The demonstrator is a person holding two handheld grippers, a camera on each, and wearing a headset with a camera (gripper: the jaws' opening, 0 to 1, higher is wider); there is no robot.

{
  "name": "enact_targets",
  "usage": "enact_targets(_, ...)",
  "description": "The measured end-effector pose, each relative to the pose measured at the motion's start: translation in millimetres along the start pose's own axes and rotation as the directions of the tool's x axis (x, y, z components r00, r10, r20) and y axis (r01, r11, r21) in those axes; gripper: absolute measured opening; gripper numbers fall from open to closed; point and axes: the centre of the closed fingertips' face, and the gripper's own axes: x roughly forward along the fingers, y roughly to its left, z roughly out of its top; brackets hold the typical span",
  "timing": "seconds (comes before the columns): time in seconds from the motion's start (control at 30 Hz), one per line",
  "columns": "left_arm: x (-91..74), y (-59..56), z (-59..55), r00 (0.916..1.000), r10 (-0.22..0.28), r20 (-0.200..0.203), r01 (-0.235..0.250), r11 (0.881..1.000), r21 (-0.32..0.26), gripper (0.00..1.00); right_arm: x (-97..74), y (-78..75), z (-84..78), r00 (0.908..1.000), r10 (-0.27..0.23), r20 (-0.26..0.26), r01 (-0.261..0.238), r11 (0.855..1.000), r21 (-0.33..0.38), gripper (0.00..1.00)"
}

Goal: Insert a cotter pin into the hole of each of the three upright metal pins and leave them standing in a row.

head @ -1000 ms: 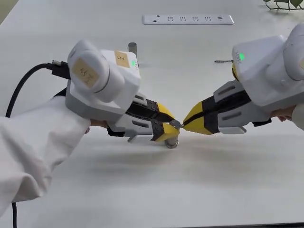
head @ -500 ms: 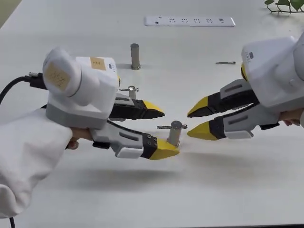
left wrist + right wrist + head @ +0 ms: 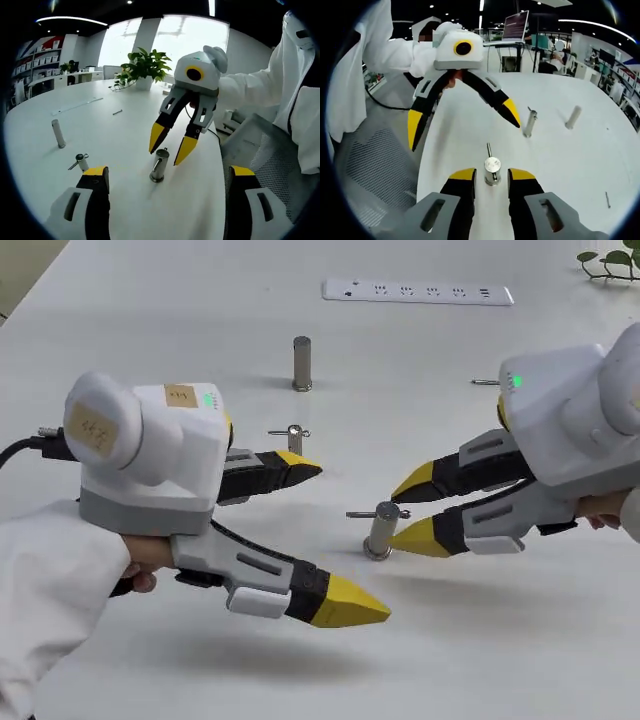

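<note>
Left gripper (image 3: 352,540) hovers over the white table (image 3: 200,300), jaws flung wide, nothing in them. Ahead of it the middle pin (image 3: 294,439) is cross-pinned, and the far pin (image 3: 302,363) stands bare. The near pin (image 3: 380,531), cotter pin (image 3: 366,513) through its top, stands upright between the jaw tips of the right gripper (image 3: 394,515), which is partway open and grips nothing. A loose cotter pin (image 3: 485,382) lies beyond, with a power strip (image 3: 418,292) at the far edge.
</note>
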Motion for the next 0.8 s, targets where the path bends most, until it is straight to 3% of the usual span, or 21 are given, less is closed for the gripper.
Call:
enact_targets(0.17, -3.0, -6.7, 3.2, 0.9996, -0.009, 0.027, 0.009, 1.0, -0.014, 0.99, 6.1, 1.6, -1.2, 0.9998, 0.014, -0.011, -0.014, 1.0, 0.002, 0.18)
enact_targets(0.47, -8.0, -3.2, -1.6, 0.9994, 0.03, 0.016, -0.029, 0.999, -0.02, 0.99, 9.3, 2.7, -3.2, 0.9994, 0.026, -0.022, -0.026, 1.0, -0.004, 0.09)
enact_targets(0.8, -13.7, 1.6, -9.2, 0.9979, 0.065, 0.0, -0.065, 0.997, -0.031, 0.99, 11.6, 3.7, -5.1, 0.9999, 0.002, -0.016, -0.002, 1.0, 0.004, 0.08)
